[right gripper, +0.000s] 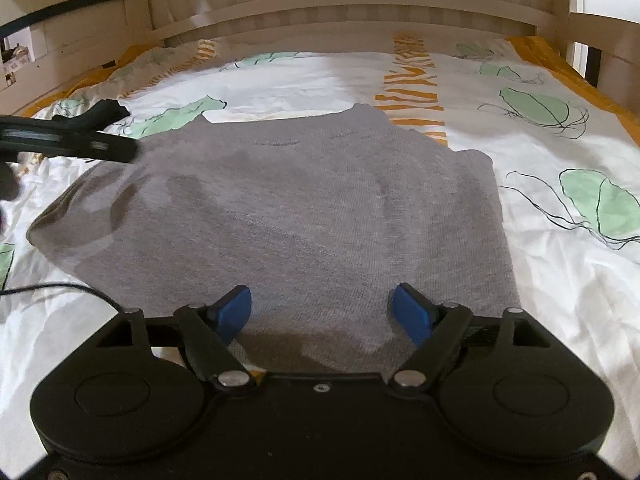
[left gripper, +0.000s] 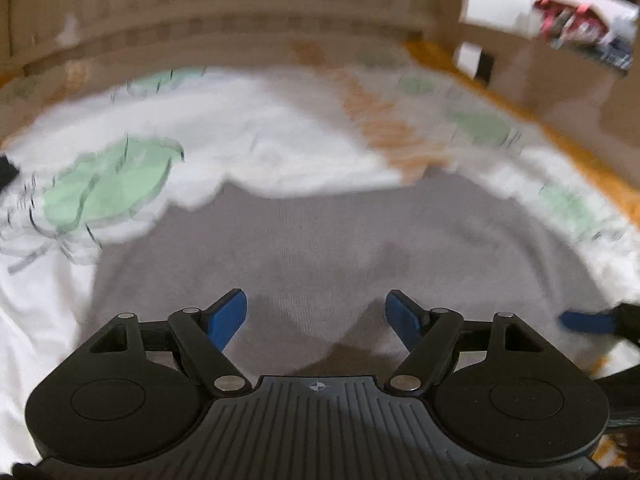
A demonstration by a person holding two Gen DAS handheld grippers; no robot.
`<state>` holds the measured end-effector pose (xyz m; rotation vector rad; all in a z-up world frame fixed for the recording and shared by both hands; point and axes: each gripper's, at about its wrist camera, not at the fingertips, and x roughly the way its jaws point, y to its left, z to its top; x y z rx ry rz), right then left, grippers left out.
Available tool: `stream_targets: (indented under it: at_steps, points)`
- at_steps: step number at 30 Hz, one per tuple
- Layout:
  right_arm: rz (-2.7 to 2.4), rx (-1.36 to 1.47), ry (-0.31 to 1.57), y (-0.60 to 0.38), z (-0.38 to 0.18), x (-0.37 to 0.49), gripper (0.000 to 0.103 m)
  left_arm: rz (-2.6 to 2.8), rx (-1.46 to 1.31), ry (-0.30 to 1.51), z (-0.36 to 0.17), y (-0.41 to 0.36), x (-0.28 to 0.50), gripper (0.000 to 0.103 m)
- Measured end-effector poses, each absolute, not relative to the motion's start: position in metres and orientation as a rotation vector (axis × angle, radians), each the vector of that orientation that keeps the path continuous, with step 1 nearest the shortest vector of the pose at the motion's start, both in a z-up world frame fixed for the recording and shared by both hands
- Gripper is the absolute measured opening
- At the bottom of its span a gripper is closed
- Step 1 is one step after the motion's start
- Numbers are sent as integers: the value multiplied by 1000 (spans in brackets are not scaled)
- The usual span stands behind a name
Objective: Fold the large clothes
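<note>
- Grey knitted sweater (right gripper: pixel 280 216) lay flat on the bed (right gripper: pixel 560 280), in the middle of the right wrist frame, on a white sheet with green leaf prints.
- Right gripper (right gripper: pixel 322 312) stood wide at the lower middle, its blue pads over the near edge of the sweater, holding nothing.
- Left gripper (left gripper: pixel 316 314) stood wide too, above the grey cloth, empty; this view was blurred.
- Wooden headboard (right gripper: pixel 360 12) closed the top of the frame.

Sweater (right gripper: pixel 280 208) lies on bedsheet (right gripper: pixel 560 264), headboard (right gripper: pixel 320 12) behind.
</note>
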<state>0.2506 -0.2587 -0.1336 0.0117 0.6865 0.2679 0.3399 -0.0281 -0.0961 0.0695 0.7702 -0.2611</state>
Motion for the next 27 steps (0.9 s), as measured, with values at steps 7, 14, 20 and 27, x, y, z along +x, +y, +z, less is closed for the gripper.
stream_targets:
  at_steps: [7,14,20,27]
  points:
    - [273,63,675,-265,-128,248,81,-232,93,757,-120,-28,331,82]
    - [297,138,547,-272,-92,281,82,-226,106,773,-120,-32,334,83]
    - [280,148,630,-274,-106,350,85,-221,106,772,-121,-34,334,84]
    - [239,170,706,-291,-126,377,85,-223,104,768,-121,-33,334,84]
